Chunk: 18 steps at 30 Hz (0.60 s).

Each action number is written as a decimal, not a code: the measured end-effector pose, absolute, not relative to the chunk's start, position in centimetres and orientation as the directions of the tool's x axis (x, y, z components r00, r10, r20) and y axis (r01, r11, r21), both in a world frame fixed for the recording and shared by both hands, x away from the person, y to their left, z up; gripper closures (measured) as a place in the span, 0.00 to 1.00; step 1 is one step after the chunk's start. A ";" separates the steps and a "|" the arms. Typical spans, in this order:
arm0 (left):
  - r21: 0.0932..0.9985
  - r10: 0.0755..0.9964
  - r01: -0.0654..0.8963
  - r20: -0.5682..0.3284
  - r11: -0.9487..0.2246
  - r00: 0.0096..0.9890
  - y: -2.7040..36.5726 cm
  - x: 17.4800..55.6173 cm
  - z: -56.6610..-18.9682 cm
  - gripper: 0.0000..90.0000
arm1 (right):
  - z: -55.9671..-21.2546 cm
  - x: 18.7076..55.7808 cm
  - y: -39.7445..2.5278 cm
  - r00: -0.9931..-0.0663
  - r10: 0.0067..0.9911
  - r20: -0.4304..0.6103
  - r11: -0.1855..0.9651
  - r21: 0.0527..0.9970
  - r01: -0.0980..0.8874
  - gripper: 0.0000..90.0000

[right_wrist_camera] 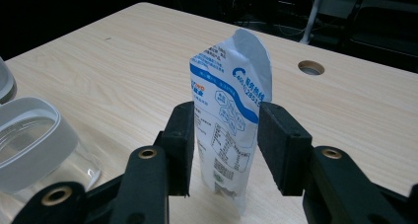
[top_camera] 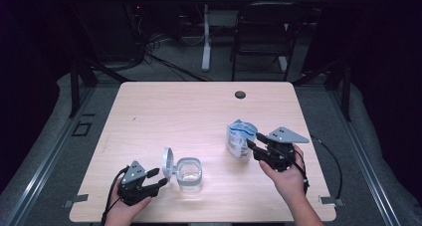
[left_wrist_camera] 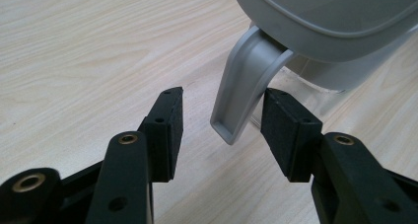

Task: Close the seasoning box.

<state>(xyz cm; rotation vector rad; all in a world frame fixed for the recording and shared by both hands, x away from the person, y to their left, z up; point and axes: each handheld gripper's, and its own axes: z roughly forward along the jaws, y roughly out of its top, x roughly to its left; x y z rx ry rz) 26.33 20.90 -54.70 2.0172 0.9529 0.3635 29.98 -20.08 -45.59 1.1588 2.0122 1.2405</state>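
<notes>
Left tool apart around lid tab, right tool straddling pouch, unclamped.

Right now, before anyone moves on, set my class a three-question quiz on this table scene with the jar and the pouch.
1. True or false: the clear jar has its grey lid flipped open.
2. What stands between the jaws of the right hand-held gripper? A) a cup B) a white and blue pouch C) a spoon
3. Fill in: the lid's grey tab hangs between the open jaws of the ____ hand-held gripper.

Key: 1 true; 2 B; 3 left.
</notes>
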 end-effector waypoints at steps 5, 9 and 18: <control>0.799 0.739 0.492 -0.091 -0.346 0.668 20.9 26.3 -54.7 0.57 | -45.5 30.0 -20.4 -0.504 0.863 0.026 0.213 0.887 0.410 0.70; 0.799 0.738 0.491 -0.091 -0.346 0.668 20.8 26.3 -54.7 0.57 | -45.5 30.0 -20.7 -0.481 0.877 0.021 0.206 0.887 0.414 0.74; 0.798 0.735 0.488 -0.086 -0.353 0.673 20.8 26.3 -54.8 0.58 | -45.6 31.0 -20.8 -0.463 0.886 0.024 0.198 0.884 0.423 0.74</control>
